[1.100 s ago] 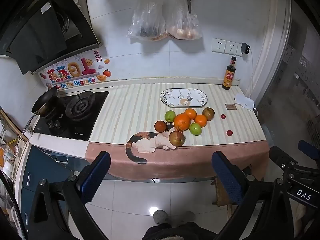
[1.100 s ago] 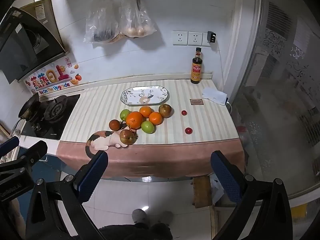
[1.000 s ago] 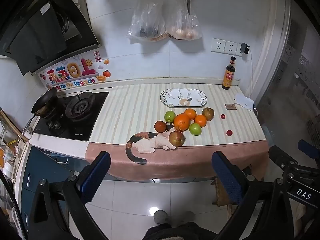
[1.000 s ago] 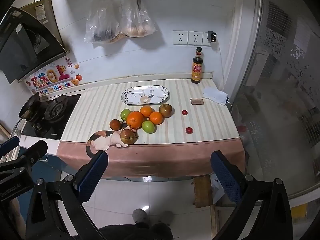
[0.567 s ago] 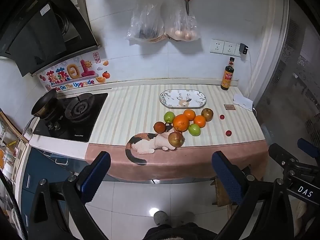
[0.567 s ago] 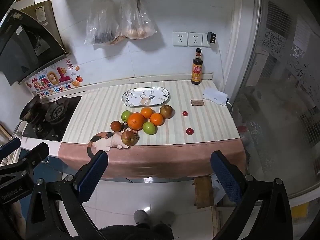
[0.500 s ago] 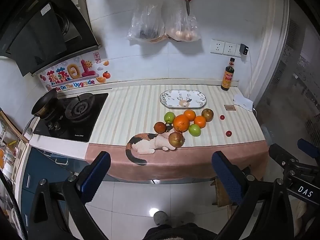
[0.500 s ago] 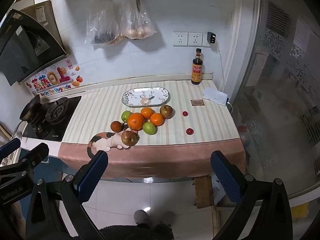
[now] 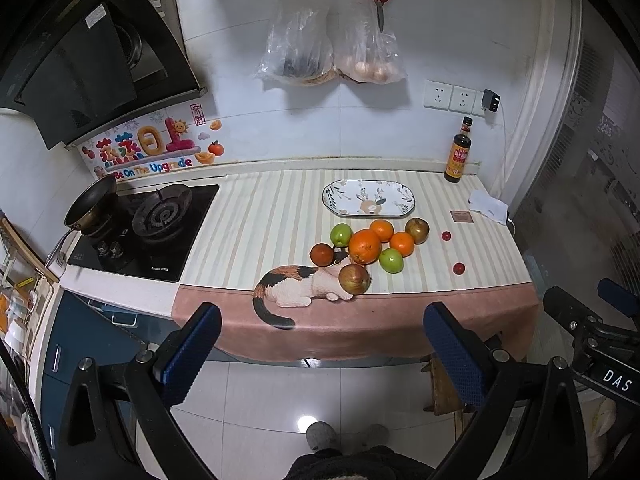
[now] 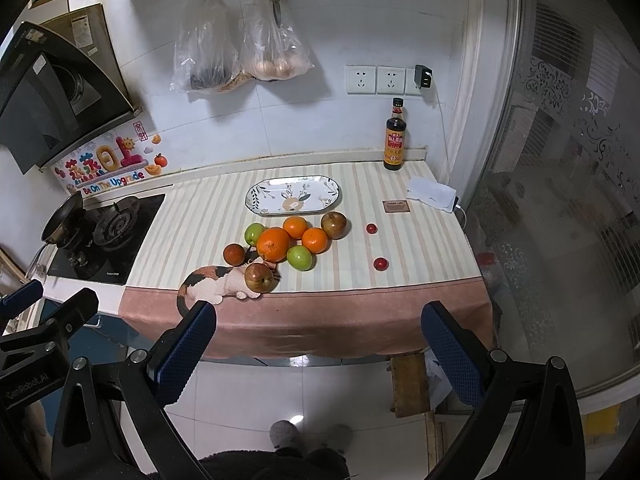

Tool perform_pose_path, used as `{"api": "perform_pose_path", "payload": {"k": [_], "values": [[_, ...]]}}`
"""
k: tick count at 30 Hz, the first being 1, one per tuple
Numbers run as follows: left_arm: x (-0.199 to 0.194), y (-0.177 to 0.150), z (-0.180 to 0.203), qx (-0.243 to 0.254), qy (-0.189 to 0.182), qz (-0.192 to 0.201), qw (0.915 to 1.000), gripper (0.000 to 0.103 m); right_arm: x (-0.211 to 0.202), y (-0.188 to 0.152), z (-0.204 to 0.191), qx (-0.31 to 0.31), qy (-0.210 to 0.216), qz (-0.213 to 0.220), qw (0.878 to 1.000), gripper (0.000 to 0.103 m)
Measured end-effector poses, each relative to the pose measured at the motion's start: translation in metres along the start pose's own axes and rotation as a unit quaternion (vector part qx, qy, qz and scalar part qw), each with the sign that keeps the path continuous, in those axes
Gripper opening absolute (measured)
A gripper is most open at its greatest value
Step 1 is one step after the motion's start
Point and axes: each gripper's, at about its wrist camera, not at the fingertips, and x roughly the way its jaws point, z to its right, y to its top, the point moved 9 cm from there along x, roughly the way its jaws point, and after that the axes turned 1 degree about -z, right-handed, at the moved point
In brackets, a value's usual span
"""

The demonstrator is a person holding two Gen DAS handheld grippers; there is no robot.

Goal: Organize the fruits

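A cluster of fruit lies on the striped counter cloth: a big orange [image 9: 364,245] [image 10: 273,244], two smaller oranges [image 9: 401,243], two green apples [image 9: 391,260] [image 10: 299,257], brownish apples [image 9: 354,279] [image 10: 259,276] and two small red fruits [image 9: 459,268] [image 10: 381,264]. An empty oval patterned plate [image 9: 368,198] [image 10: 293,194] sits behind them. My left gripper [image 9: 320,356] and right gripper [image 10: 318,354] are both open and empty, held over the floor well in front of the counter.
A gas stove with a pan [image 9: 90,210] is at the left. A sauce bottle [image 10: 395,136] stands at the back right by a white cloth [image 10: 432,192]. Bags [image 9: 332,52] and scissors hang on the wall. A glass partition [image 10: 560,200] stands at the right.
Both grippers have drifted slightly; the counter sits marginally nearer in the right wrist view. Nothing on the counter has moved and both grippers stay open.
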Motion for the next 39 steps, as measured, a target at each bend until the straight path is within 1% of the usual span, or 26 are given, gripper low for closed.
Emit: {"api": "perform_pose_path", "payload": {"k": [21,29,39], "values": [[-0.0041,0.0027,-0.0012,-0.005,0.006,0.008,0.9999,0.103,-0.0025,-0.0011,0.0017,-0.002,0.006,0.002,1.000,0.103],[-0.0048,0.0043,-0.0007,0.000,0.008,0.013,0.9999,0.103,-0.0029,-0.0002,0.0012,-0.001,0.008,0.002,1.000,0.103],[-0.0073,0.0064,0.0035,0.004,0.003,0.021,0.9998,0.103,-0.0054,0.0037,0.0035,0.000,0.008,0.005,1.000,0.103]]}}
